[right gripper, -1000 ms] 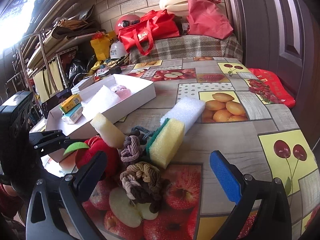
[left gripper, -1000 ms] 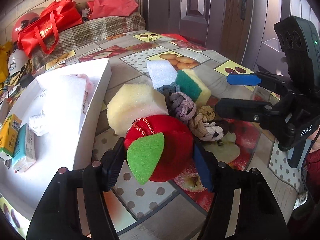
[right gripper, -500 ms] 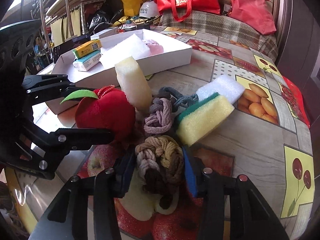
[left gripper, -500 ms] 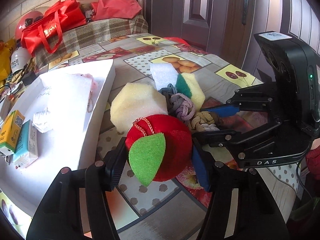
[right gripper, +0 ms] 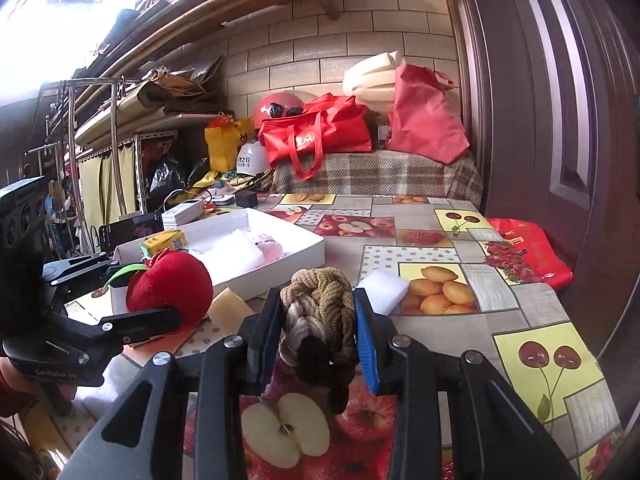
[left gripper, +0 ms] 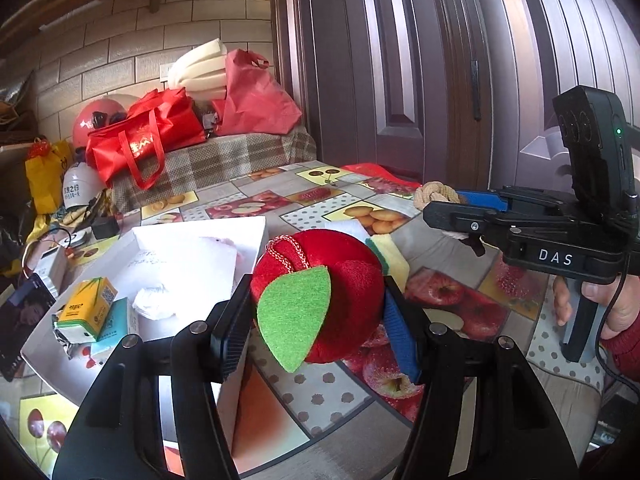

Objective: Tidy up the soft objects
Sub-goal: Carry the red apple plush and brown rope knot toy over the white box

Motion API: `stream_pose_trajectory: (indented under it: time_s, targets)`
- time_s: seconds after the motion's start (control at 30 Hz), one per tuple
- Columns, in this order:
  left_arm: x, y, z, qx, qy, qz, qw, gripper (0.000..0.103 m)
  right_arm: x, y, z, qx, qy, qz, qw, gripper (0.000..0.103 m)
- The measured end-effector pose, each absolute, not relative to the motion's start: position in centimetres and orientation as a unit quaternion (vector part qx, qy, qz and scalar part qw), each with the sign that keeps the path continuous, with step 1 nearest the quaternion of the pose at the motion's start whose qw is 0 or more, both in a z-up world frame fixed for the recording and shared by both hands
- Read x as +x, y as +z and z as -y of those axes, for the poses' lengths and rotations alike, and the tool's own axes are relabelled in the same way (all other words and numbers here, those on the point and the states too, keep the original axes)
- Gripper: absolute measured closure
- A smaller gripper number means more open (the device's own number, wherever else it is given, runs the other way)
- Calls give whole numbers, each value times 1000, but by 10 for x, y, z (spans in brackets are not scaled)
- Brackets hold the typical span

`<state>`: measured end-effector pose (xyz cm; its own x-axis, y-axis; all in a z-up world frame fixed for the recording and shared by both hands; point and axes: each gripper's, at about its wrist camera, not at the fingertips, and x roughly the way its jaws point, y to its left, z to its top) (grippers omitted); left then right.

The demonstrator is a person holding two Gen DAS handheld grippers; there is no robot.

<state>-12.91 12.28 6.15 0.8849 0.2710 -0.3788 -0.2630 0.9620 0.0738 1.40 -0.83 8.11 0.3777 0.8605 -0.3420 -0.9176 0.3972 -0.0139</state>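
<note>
My left gripper [left gripper: 316,320] is shut on a red plush apple [left gripper: 320,292] with a green felt leaf and holds it above the table, beside the white box [left gripper: 200,248]. My right gripper [right gripper: 318,328] is shut on a tan and brown rope knot [right gripper: 320,312], lifted off the table. The apple also shows in the right wrist view [right gripper: 170,288], and the knot in the left wrist view [left gripper: 434,198]. A yellow foam block [right gripper: 226,308], a white foam block [right gripper: 384,286] and a green-yellow sponge [left gripper: 390,256] lie on the table.
The white box [right gripper: 280,256] holds white foam, a pink soft thing, crumpled paper and small cartons [left gripper: 86,308]. Red bags [right gripper: 320,132] and helmets sit on a plaid bench behind the table. A dark door stands at the right. A phone [left gripper: 20,320] lies left of the box.
Both grippers have lifted: the left raised the apple off the table, the right closed on the rope knot and raised it clear of the pile.
</note>
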Motion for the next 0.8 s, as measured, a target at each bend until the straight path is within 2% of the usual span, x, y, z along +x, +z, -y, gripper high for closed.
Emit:
stream_pose_trajectory:
  time_s: [0.8]
  targets:
    - [-164, 57, -206, -15, 243, -169, 955, 42, -20, 70, -52, -127, 565, -148, 802, 69]
